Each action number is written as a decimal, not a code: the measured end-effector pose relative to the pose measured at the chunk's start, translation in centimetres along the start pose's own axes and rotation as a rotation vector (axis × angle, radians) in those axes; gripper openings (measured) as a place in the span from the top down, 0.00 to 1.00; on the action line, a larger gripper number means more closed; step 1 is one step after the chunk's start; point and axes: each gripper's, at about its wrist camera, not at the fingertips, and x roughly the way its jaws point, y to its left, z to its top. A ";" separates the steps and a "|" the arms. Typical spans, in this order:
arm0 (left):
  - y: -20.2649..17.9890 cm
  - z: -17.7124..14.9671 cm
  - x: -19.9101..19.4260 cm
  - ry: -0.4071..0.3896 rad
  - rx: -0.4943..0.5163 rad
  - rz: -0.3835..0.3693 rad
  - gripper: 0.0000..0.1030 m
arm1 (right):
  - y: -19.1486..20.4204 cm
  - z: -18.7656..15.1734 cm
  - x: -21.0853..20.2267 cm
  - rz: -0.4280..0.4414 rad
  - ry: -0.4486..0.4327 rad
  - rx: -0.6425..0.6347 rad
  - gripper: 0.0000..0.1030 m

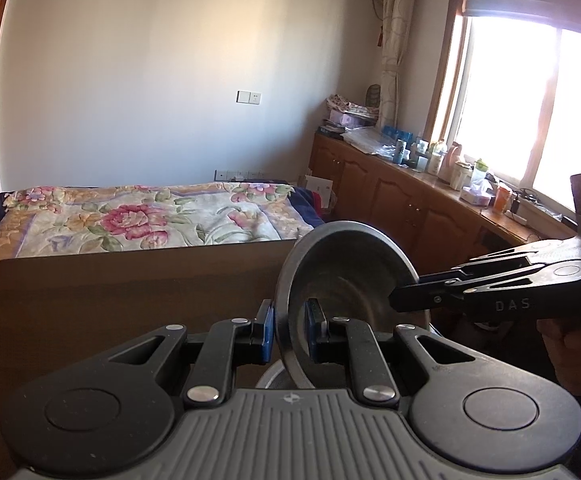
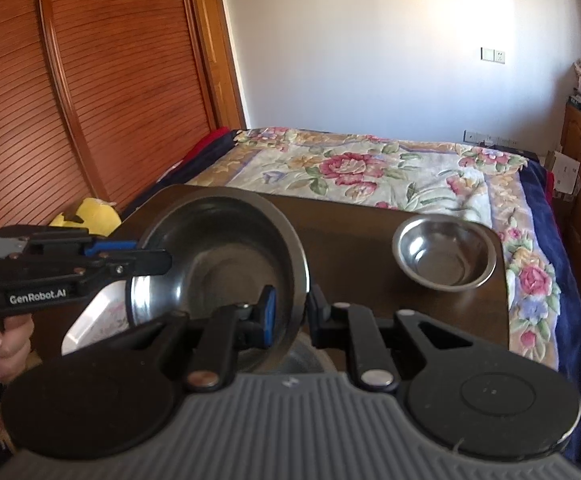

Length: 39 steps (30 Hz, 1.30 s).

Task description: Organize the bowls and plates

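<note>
A large steel bowl (image 1: 350, 264) (image 2: 218, 256) hangs tilted above the dark brown table (image 1: 90, 300) (image 2: 354, 236), held by both grippers at once. My left gripper (image 1: 290, 320) is shut on the bowl's near rim, and in the right wrist view it (image 2: 150, 256) clamps the bowl's left edge. My right gripper (image 2: 292, 312) is shut on the opposite rim and enters the left wrist view from the right (image 1: 404, 292). A smaller steel bowl (image 2: 446, 252) sits upright on the table's far right corner. Another steel dish (image 2: 306, 356) (image 1: 274, 376) lies partly hidden under the held bowl.
A white plate (image 2: 90, 320) lies at the table's left, below the left gripper. A bed with a floral cover (image 2: 370, 168) (image 1: 150, 216) stands right behind the table. Wooden cabinets with a cluttered top (image 1: 430, 184) run under the window. A slatted wooden wardrobe (image 2: 90, 80) is at the left.
</note>
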 end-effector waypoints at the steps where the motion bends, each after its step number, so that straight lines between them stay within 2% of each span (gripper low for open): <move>1: -0.1 -0.2 0.0 0.001 0.002 0.003 0.83 | 0.0 -0.3 0.1 0.001 0.002 0.002 0.82; 3: -0.2 -0.8 0.1 0.007 0.005 0.012 0.83 | 0.1 -0.9 0.2 0.008 0.011 0.008 0.83; 4: -0.2 -1.0 0.3 0.016 0.005 0.017 0.83 | 0.1 -1.2 0.4 0.005 0.020 0.008 0.88; 5: -0.2 -1.4 0.5 0.027 0.003 0.016 0.83 | 0.0 -1.5 0.6 -0.002 0.025 0.014 0.89; 10: 0.3 -2.7 1.3 0.058 -0.026 -0.007 0.83 | -0.5 -2.9 1.2 0.015 0.051 0.044 0.90; 17: 0.0 -4.6 1.0 0.092 -0.011 -0.019 0.83 | -0.5 -4.5 1.0 0.030 0.079 0.059 0.90; 22: -0.4 -5.6 1.6 0.119 0.025 0.005 0.83 | -0.4 -5.4 1.2 0.031 0.093 0.063 0.90; 30: 0.1 -6.5 2.9 0.158 0.029 0.015 0.83 | 0.0 -6.1 2.0 -0.001 0.107 0.020 0.90; 39: -0.1 -7.2 3.1 0.150 0.059 0.032 0.83 | 0.0 -6.6 2.5 -0.029 0.113 -0.008 0.90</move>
